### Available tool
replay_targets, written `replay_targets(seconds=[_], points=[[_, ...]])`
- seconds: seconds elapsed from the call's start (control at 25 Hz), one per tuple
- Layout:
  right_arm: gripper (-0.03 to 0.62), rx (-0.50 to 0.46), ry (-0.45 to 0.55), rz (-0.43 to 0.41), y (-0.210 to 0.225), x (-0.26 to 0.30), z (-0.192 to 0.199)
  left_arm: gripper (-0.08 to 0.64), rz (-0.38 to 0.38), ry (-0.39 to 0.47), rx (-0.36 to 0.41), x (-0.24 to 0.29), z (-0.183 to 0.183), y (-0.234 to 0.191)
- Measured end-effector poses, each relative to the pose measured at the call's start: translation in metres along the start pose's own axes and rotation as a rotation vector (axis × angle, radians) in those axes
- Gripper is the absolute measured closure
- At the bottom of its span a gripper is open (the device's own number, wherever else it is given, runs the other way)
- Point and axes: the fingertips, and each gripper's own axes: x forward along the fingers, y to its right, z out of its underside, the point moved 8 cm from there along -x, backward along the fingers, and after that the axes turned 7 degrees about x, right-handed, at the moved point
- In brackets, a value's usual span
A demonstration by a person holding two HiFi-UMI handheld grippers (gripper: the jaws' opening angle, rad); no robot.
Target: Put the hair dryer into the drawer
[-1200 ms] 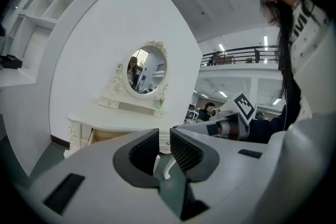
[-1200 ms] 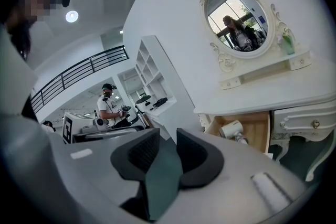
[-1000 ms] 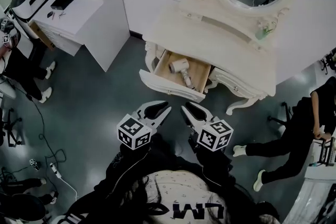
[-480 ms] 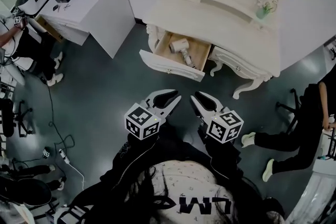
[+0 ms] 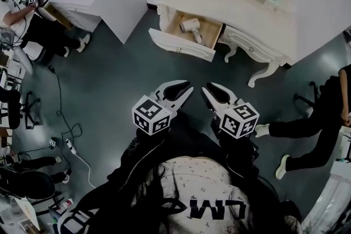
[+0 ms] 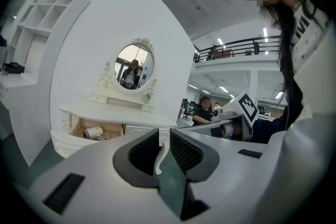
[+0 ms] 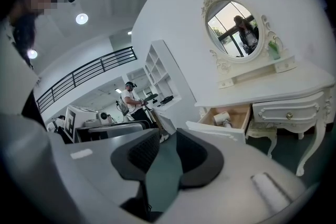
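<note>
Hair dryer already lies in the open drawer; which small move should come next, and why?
Probably bring the left gripper toward the drawer front to push it shut: the hair dryer lies inside, the drawer stands open; that gripper and the right gripper are shut and empty, apart from the dressing table.

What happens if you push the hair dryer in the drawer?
The hair dryer looks hard, so probably stiff. Its round barrel might roll a bit, but its sticking-out handle and the drawer walls would likely stop it.
</note>
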Motion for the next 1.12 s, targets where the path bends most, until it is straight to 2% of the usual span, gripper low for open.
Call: replay_targets(seconds=[0.36, 1.12], points=[[0.482, -0.015, 0.017, -0.011, -0.02, -0.038, 0.026, 0.505, -0.004, -0.007, 0.025, -0.019, 0.014, 0.047], [0.482, -0.063, -0.006, -0.016, -0.044, -0.061, 0.055, 0.505, -0.017, -0.003, 0.042, -0.047, 0.029, 0.079]])
